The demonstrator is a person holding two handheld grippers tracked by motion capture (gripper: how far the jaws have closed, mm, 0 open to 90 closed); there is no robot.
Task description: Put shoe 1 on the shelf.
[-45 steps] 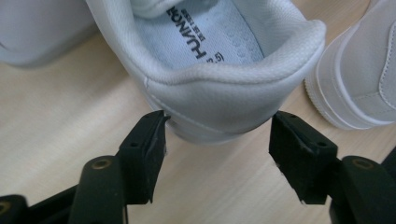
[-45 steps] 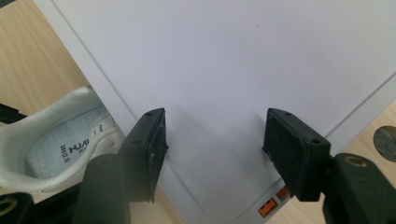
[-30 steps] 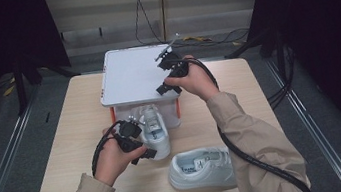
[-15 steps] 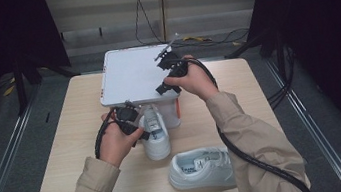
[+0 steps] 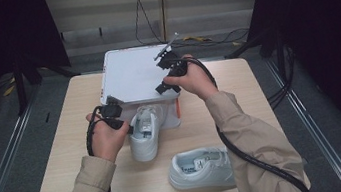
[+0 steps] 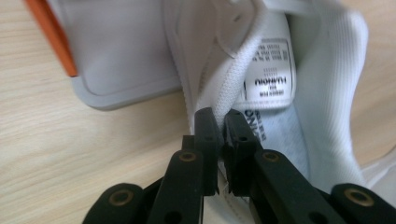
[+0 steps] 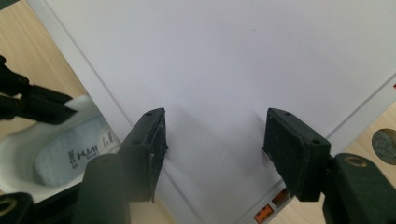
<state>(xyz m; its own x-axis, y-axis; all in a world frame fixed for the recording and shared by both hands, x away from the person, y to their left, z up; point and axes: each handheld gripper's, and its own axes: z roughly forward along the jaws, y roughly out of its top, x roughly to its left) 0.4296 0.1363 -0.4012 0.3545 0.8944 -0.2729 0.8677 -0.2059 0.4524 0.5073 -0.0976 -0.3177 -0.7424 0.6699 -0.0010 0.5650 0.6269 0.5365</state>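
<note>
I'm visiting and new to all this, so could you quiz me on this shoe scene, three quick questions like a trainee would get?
1. True or false: the left gripper is shut on the collar of the white shoe.
2. What do the right gripper jaws hover over: A the box lid, B the second shoe, C the bare table?
3. How many white shoes are on the table?

Key: 1 true, the jaws pinch the collar edge. 2 A, standing apart and gripping nothing. 3 two.

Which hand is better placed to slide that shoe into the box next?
Left, probably. The left gripper is shut on the shoe, pinching its collar, toe toward the box. The right gripper stands open at the lid's edge.
</note>
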